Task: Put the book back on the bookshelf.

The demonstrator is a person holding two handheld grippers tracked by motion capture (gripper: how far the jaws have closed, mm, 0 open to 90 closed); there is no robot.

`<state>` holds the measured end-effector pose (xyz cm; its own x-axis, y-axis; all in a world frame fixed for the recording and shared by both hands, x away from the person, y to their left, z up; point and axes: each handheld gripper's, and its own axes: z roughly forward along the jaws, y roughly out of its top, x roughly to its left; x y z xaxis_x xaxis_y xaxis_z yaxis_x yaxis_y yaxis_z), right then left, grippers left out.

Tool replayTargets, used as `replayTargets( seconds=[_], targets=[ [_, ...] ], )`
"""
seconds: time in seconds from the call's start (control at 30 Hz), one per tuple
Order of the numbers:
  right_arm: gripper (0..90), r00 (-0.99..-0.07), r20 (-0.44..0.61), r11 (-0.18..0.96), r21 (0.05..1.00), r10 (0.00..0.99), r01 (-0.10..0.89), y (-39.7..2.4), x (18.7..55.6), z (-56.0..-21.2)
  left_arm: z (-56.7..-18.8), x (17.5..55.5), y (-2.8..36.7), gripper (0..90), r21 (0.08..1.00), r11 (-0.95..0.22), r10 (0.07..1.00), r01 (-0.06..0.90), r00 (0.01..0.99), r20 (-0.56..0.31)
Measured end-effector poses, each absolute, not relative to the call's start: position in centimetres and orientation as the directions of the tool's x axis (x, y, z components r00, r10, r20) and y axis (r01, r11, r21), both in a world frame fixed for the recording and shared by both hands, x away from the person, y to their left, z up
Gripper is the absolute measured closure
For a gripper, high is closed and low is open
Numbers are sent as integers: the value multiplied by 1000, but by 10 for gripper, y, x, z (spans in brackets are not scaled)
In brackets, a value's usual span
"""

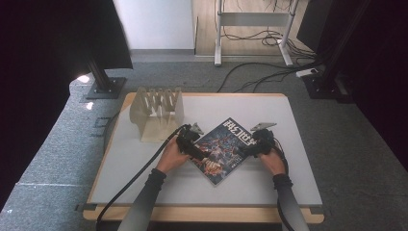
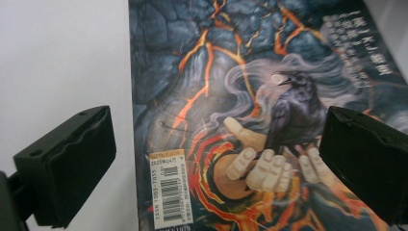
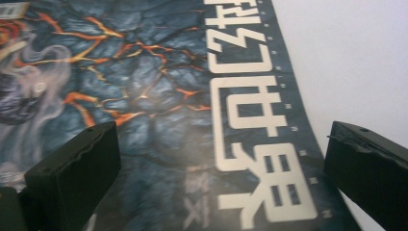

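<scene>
- Magazine (image 1: 222,150) lies flat and skewed on the table (image 1: 298,183), between the 2 hands, not yet lifted.
- Left gripper (image 1: 192,139) and right gripper (image 1: 252,144) each straddle a side edge, jaws spread wide, gripping nothing.
- A wooden rack (image 1: 157,113) stands behind, apart; nothing blocks either approach.

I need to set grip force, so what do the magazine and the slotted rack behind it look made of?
The magazine looks like thin paper with a glossy printed cover: light sheens off it in the right gripper view. The slotted rack looks like pale, matt wood or plywood, though beige plastic is possible.
</scene>
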<state>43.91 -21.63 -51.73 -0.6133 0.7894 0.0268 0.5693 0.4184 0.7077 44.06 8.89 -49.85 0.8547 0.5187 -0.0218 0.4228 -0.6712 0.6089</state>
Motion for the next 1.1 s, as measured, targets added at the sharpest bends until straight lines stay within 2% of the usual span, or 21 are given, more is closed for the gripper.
replayTargets(
  seconds=[0.23, 0.33, 0.5, 0.8, 1.1],
  targets=[
    [0, -614, 46, 417, 695, 788, 586, -222, 450, -525, -512, 448, 89, 0, 591, -680, 520, 435, 853, -30],
    [0, -620, 98, 391, 696, 779, 602, -227, 456, -530, -519, 453, 90, 0, 597, -656, 516, 462, 852, -91],
    [0, -641, 96, 408, 698, 761, 589, -227, 454, -530, -520, 449, 87, 0, 601, -658, 500, 454, 860, -102],
    [0, -652, 98, 412, 703, 751, 580, -223, 442, -531, -521, 435, 87, 0, 607, -650, 513, 457, 853, -92],
    [0, -657, 89, 412, 713, 749, 567, -216, 412, -533, -522, 405, 98, 0, 620, -647, 505, 445, 859, -90]
  ],
)
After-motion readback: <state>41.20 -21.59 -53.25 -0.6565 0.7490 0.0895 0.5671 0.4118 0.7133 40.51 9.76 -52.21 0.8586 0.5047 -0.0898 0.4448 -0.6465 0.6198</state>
